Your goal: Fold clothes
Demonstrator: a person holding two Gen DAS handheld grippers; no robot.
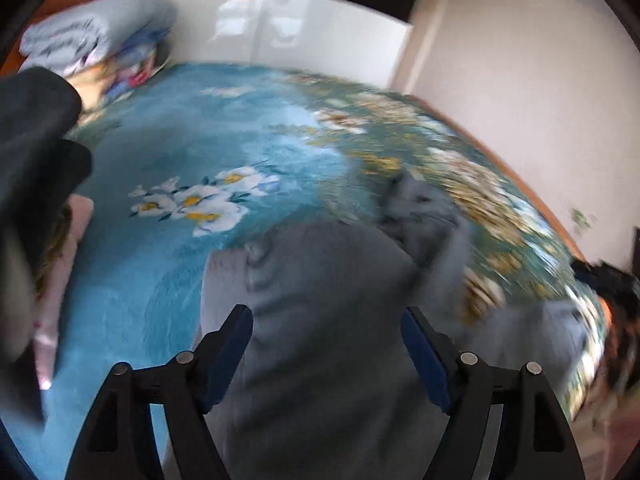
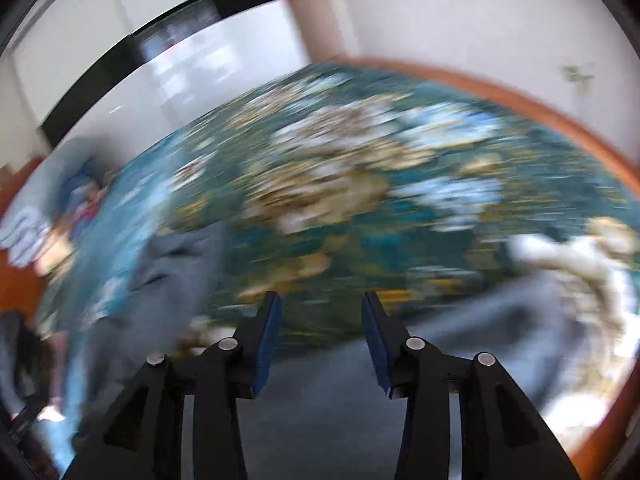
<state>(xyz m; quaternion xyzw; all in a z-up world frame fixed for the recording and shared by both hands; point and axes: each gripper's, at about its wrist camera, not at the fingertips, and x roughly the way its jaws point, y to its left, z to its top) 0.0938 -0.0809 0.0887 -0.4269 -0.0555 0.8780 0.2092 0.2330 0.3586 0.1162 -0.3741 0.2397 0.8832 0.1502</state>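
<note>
Your grey garment [image 1: 320, 280] lies on the bed [image 1: 180, 140], spread over the blue floral blanket, directly ahead of your left gripper [image 1: 326, 348] at twelve o'clock and running under it toward six; one bunched sleeve or corner [image 1: 428, 208] rises at about one o'clock, and another grey part trails off toward three o'clock; your left jaws stand wide apart with nothing between them, hovering over the cloth rather than pinching it; your right gripper [image 2: 322, 340] is likewise released, its jaws parted and empty, with the same grey fabric [image 2: 320, 400] below at six o'clock and a crumpled part at nine to ten o'clock, though that view is badly smeared by motion, so I cannot tell exactly how near the cloth it is; I judge this fabric soft, light and limp, something like a sweatshirt knit, so it will sag and drag unless you lift two points together; take it at an edge or seam, not the flat middle, where the pads would only bunch a single layer; the raised sleeve at one o'clock looks the easiest purchase; a stack of folded bedding [image 1: 80, 40] sits at ten o'clock near the headboard, well apart from your work.
</note>
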